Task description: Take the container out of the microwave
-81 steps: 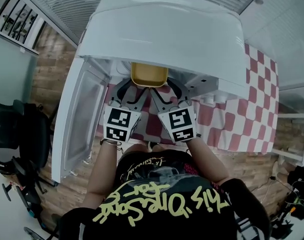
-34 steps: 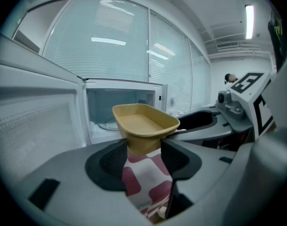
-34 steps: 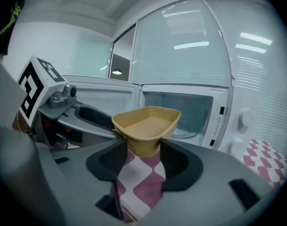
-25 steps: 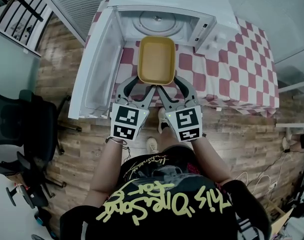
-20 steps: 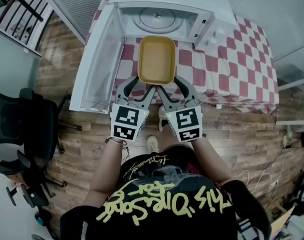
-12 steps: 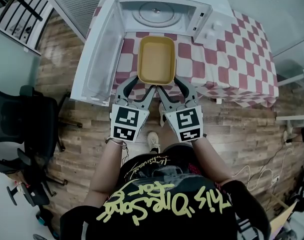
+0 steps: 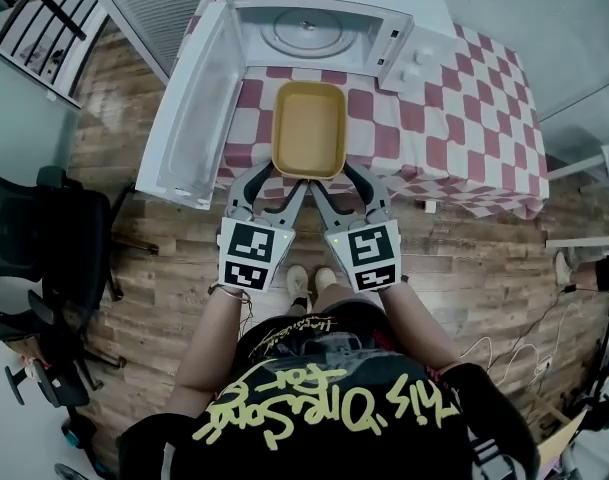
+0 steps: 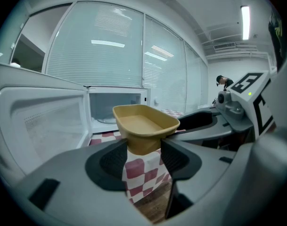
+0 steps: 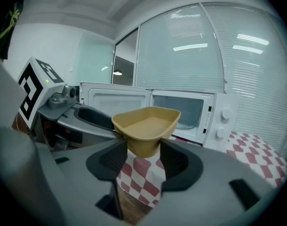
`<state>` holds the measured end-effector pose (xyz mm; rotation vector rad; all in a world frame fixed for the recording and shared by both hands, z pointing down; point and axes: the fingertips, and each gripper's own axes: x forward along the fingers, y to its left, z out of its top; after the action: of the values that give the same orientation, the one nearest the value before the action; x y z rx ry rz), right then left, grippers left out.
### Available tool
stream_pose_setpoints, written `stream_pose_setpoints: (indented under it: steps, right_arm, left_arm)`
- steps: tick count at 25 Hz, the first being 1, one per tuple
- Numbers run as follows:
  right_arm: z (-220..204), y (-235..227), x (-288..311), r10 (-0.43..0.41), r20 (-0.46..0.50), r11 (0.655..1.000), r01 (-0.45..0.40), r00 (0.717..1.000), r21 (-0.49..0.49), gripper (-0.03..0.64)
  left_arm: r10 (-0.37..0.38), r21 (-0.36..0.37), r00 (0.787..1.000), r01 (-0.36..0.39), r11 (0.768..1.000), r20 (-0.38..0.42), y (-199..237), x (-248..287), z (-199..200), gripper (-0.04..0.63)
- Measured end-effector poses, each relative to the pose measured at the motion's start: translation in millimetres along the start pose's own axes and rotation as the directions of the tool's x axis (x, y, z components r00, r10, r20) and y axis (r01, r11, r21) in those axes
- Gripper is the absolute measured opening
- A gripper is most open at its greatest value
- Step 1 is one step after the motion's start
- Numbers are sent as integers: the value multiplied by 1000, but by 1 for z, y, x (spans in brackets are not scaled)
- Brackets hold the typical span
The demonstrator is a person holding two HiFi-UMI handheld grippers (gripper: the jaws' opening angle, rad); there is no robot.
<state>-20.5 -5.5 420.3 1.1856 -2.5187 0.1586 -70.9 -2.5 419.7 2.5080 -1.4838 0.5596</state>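
Note:
An empty yellow container (image 7: pixel 308 128) hangs above the checked tablecloth (image 7: pixel 454 118), in front of the white microwave (image 7: pixel 414 53), whose door (image 7: pixel 189 108) swings open to the left. My left gripper (image 7: pixel 272 182) is shut on its near left corner and my right gripper (image 7: pixel 342 180) on its near right corner. In the left gripper view the container (image 8: pixel 144 126) sits wedged between the pads of the left gripper (image 8: pixel 143 155). The right gripper view shows the same container (image 9: pixel 145 124) clamped in the right gripper (image 9: pixel 144 157). The microwave cavity holds only its glass turntable (image 7: pixel 309 28).
The open door juts out past the table's left front corner. A black office chair (image 7: pixel 34 238) stands on the wooden floor to the left. My feet (image 7: pixel 306 280) are at the table's front edge. Cables (image 7: pixel 504 353) lie on the floor at the right.
Both grippers have drawn the container out of the microwave and back toward me. It now hangs over the front part of the table, and the microwave lies farther away.

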Motion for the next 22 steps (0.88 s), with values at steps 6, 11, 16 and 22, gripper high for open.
stream_pose_setpoints:
  steps: [6,11,16,22]
  right_arm:
    - [6,-6,-10,46,9,999,-46,999,-5,218]
    - [4,-7,-21,63,20,998,-63,998,-4,218]
    - [2,-10,-29,66,29,998,-66,997,2,218]
    - [0,-12,-35,70,24,998,-70,997,3,216]
  left_arm:
    - [31,-34,999,-30,999,16,-10,-3,8,225]
    - [54,-24,998,-54,998,18,-21,-7,10,225]
    - [62,-8,998,-62,998,17,-29,-9,13,225]
    - [68,-1,998,-68,998,13,-37,-10,13,225]
